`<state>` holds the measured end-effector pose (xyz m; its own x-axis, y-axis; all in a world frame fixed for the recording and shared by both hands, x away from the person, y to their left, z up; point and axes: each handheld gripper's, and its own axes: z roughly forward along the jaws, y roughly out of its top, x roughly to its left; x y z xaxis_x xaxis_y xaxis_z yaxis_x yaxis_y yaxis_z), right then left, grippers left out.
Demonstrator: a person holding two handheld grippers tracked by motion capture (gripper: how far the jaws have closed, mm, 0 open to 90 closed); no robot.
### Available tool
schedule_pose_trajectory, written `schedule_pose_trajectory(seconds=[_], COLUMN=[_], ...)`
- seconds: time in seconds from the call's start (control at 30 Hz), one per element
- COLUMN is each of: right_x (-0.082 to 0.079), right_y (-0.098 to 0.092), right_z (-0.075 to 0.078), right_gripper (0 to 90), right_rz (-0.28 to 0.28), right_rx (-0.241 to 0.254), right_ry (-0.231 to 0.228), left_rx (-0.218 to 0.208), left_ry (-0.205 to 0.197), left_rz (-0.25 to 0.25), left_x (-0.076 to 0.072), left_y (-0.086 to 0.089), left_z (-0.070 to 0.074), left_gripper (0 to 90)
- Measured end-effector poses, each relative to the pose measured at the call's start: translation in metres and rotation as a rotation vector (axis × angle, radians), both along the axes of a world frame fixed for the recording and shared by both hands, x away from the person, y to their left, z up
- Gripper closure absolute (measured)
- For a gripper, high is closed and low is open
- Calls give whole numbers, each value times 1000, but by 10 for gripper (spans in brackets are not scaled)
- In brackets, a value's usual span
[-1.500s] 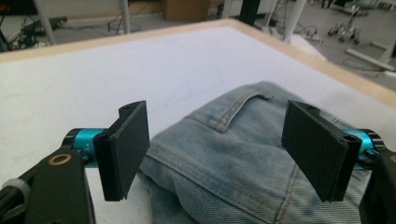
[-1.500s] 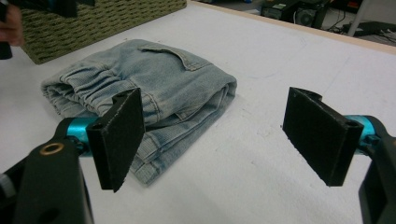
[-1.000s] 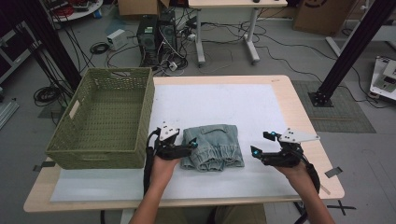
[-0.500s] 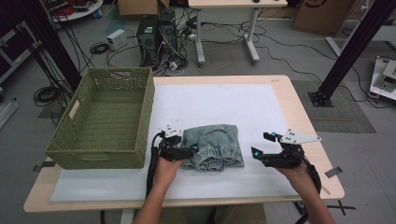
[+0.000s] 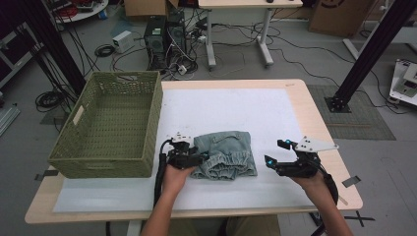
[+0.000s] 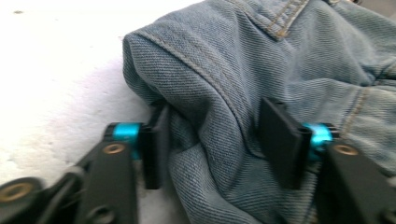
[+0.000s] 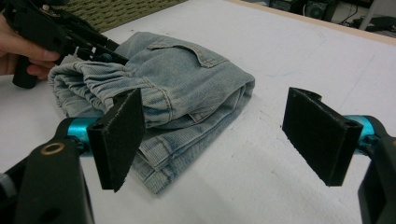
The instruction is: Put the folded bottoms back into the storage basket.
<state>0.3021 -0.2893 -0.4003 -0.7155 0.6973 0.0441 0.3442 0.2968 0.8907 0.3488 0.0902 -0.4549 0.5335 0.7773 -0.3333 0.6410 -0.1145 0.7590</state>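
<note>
Down comes the left gripper (image 5: 195, 158) since the frame a second back, sinking onto the left edge of the folded denim garment (image 5: 225, 153), and its jaws have just been closing with a thick fold of cloth between them. From the left gripper view, both pads now sit against that bunched fold (image 6: 210, 135), so I'd call it a pinch on the denim, only just made. Over on the right, the right gripper (image 5: 276, 160) has stayed put, hovering just right of the garment with its jaws spread wide and nothing between them.

The garment lies on the white table cover (image 5: 236, 108), near the front edge and roughly midway across, with the green woven basket (image 5: 110, 169) standing empty just to its left.

So the step in hand looks like the grab: securing the folded bundle for a lift. Next, I'd say, the right gripper needs to close in and catch the opposite edge so the folds hold together, then both carry it left and over the basket's near wall.

As for writing: no brand or label readable on the denim or the basket.
</note>
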Motion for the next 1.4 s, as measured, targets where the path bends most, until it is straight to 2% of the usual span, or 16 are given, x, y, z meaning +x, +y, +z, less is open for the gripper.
schedule_pose_trajectory(seconds=[0.13,0.23,0.33,0.37,0.47,0.5,0.53,0.73,0.8,0.93,0.97,1.0,1.1,1.23,1.33,1.4], right_x=[0,0,1,0,1,1,1,2,3,7,7,8,12,16,17,19], right_y=[-1,-1,-2,-2,-2,-3,-3,1,3,10,10,15,25,39,44,48], right_z=[0,-1,-1,-1,-1,-1,-2,-4,-6,-10,-10,-11,-14,-18,-20,-24], right_gripper=[216,216,216,216,216,216,216,217,219,320,320,418,467,503,504,489], right_rz=[-2,-4,-7,-6,-8,-10,-9,-12,-6,6,6,24,54,85,95,101], right_rx=[3,0,0,0,-2,-2,-3,-8,-9,-15,-15,-15,-29,-55,-67,-88], right_ry=[0,2,3,3,5,5,1,15,13,20,20,18,25,26,30,48], left_rx=[-20,-17,-18,-15,-23,-23,-19,-15,-6,-15,-15,-13,-15,-14,-19,-15], left_ry=[-6,-31,-54,-84,-134,-134,-162,-217,-224,-228,-228,-231,-240,-249,-252,-252], left_rz=[3,8,8,4,-9,-9,-18,-31,-37,-38,-38,-38,-47,-54,-58,-62], left_x=[-2,-5,-7,-10,-15,-15,-17,-23,-25,-25,-25,-26,-27,-28,-29,-29], left_y=[1,-1,-3,-6,-10,-10,-13,-17,-18,-18,-18,-19,-19,-20,-20,-20], left_z=[0,1,2,5,11,11,15,24,25,26,26,26,28,29,30,30], left_gripper=[622,670,689,692,697,698,698,699,698,698,698,698,698,697,697,695])
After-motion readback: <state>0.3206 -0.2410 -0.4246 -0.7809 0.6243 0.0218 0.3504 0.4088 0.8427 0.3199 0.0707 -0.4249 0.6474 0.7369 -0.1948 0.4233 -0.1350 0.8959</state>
